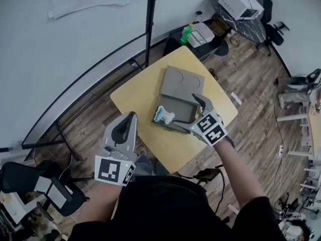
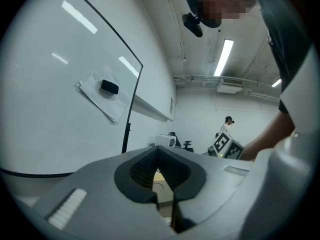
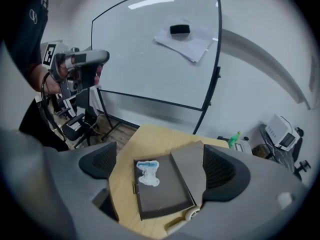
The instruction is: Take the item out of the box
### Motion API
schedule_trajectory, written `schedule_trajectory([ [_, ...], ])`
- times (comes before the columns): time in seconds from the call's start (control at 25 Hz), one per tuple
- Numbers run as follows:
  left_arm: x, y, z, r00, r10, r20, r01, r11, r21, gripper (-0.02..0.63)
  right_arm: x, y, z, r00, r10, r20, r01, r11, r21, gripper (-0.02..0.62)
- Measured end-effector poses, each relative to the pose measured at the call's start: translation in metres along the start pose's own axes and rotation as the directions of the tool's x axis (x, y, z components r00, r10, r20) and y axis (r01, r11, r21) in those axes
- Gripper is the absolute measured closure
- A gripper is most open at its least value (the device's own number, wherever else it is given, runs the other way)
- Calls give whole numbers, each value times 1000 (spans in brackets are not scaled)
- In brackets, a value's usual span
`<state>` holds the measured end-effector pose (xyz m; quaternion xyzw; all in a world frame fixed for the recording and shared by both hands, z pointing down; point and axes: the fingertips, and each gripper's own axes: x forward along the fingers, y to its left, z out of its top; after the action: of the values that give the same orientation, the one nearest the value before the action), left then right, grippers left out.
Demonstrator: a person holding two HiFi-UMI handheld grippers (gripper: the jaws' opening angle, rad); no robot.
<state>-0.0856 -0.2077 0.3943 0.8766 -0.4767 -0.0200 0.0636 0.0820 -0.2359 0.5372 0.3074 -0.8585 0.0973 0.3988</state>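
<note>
Hovering over the open box (image 1: 175,106) on the worktop (image 1: 135,97): right claw (image 1: 188,115), jaws wide apart, empty. White-blue item (image 1: 164,116) lies in the box's left end. Left claw (image 1: 131,118) closed, empty, left of worktop.

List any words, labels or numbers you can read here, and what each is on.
Nothing readable in any view.
Left marker cube, right marker cube: square patterns only, no letters.
Green bottle label: too small to read.
Paper on the whiteboard: too blurred to tell.
Box: no print visible.
</note>
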Motion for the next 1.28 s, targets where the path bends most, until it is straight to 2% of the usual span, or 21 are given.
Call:
schedule_trajectory([
  [0.16, -7, 6, -13, 999, 39, -13, -39, 999, -11, 606, 41, 3, -15, 990, 87, -109, -93, 995, -46, 46],
  [0.36, -12, 15, -31, 996, 77, -45, -79, 997, -28, 606, 82, 7, -40, 952, 163, -257, -194, 976, -99, 52],
  [0.6, -22, 28, -49, 990, 122, -72, -125, 991, -46, 606, 130, 17, -79, 884, 214, -416, -284, 952, -115, 64],
  [0.84, -33, 40, -67, 982, 162, -92, -168, 983, -67, 606, 169, 24, -105, 823, 197, -532, -337, 924, -180, 86],
  [1.12, -53, 45, -90, 970, 206, -130, -219, 971, -93, 606, 196, 23, -137, 755, 178, -631, -348, 925, -156, 150],
  [1.28, -61, 48, -99, 963, 223, -151, -240, 965, -102, 606, 200, 32, -156, 683, 233, -692, -383, 921, -68, 186],
])
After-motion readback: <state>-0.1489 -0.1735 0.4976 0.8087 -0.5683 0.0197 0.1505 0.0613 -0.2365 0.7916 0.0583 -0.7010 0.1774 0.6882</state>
